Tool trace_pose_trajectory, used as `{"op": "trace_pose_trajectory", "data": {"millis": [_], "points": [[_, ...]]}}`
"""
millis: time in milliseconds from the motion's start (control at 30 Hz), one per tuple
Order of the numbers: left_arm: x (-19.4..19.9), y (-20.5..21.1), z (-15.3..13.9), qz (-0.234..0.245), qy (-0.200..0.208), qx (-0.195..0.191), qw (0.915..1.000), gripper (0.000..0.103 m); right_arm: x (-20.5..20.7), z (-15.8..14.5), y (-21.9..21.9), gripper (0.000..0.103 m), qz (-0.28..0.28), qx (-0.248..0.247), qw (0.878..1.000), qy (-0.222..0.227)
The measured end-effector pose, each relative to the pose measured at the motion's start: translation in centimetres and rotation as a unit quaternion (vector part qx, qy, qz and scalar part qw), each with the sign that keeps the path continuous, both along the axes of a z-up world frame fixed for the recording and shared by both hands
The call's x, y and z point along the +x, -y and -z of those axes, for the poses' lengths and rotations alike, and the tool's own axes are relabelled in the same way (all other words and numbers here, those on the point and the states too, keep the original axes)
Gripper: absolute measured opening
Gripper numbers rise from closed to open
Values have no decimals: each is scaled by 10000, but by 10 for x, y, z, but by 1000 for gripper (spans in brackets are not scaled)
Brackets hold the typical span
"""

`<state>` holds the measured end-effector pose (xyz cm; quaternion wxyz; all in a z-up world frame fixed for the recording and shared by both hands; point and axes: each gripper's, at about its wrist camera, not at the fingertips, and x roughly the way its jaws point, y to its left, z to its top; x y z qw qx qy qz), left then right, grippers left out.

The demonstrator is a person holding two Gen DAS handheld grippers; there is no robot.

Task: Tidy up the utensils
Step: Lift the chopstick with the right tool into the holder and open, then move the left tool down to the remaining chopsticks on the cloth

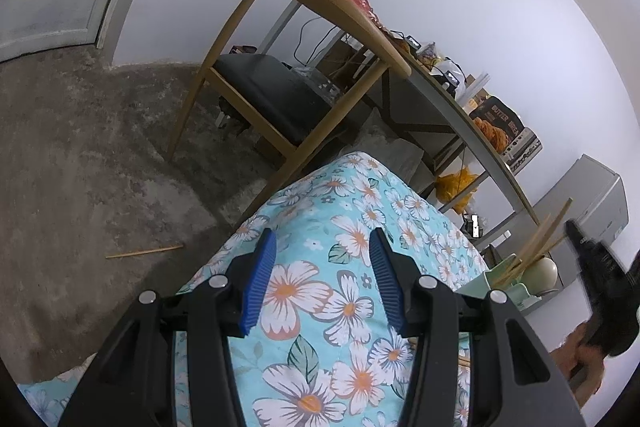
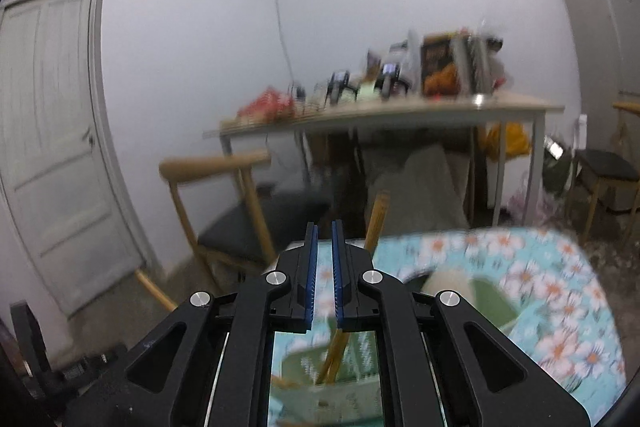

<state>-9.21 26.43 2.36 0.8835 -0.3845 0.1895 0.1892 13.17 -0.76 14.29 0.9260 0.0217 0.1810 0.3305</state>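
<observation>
Left tongs [image 1: 322,279] spread wide, empty, over floral bench [image 1: 360,219]. Right tongs [image 2: 324,275] nearly clenched, pinching nothing visible. Chopsticks [image 1: 536,247] in green holder [image 1: 516,287], far right; one chopstick [image 1: 144,251] on floor. Light, stiff, slippery: grip mid-shaft.

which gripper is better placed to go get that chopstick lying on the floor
Left. The left gripper is open and empty at the floral tablecloth's edge, with the fallen chopstick on the floor in its view. The right gripper is nearly shut over the green holder.
</observation>
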Motion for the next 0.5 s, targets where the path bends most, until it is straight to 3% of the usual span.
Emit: {"op": "trace_pose_trajectory", "data": {"millis": [33,100,167,333,500], "points": [[0,1,0,10,4,-7,10000,46,-1,6,-1,8,-14,-47,10000,-53],[1,4,-1,31,-1,4,10000,46,-5,10,1,23,19,-65,10000,-72],[3,7,-1,76,-3,-7,10000,46,-8,7,9,29,104,42,9999,-62],[15,20,2,272,54,-178,9995,46,-14,-7,42,30,293,367,9989,-42],[44,43,16,810,-34,-705,9942,46,-15,9,104,39,777,646,9947,-205]]}}
